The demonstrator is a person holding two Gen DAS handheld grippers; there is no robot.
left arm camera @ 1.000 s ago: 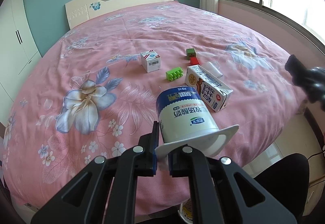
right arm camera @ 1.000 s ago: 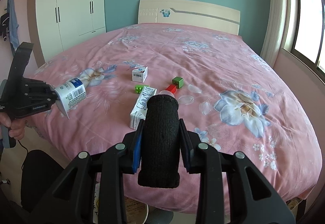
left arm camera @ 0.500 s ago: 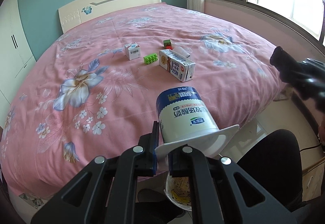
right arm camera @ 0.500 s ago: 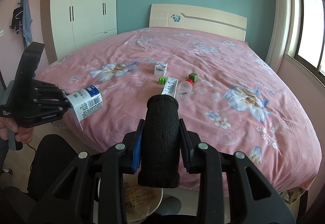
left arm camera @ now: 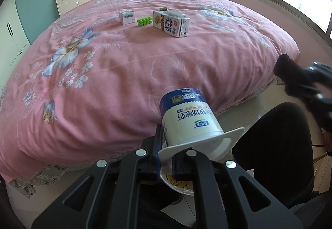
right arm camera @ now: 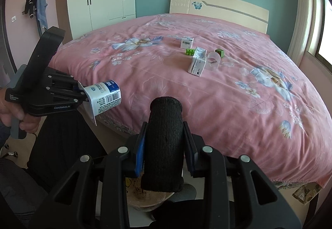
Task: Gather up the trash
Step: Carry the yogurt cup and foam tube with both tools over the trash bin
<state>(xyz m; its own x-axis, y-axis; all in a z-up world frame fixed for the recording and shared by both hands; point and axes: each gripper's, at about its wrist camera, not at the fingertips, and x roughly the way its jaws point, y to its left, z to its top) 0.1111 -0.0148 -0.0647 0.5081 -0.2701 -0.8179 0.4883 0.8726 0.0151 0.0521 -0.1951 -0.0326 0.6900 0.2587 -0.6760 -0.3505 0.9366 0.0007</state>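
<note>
A yogurt cup (left arm camera: pixel 187 118) is pinched by its rim flange in the left gripper (left arm camera: pixel 166 158), off the near edge of the bed (left arm camera: pixel 124 75). A black foam roll (right arm camera: pixel 165 143) is clamped in the right gripper (right arm camera: pixel 164 154). A milk carton (left arm camera: pixel 171 23) is left on the bedspread.

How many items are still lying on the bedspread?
5 or more: white barcode box, green brick, milk carton, clear plastic cup beside the carton, green cube. Something red may be hidden behind the cup.
</note>
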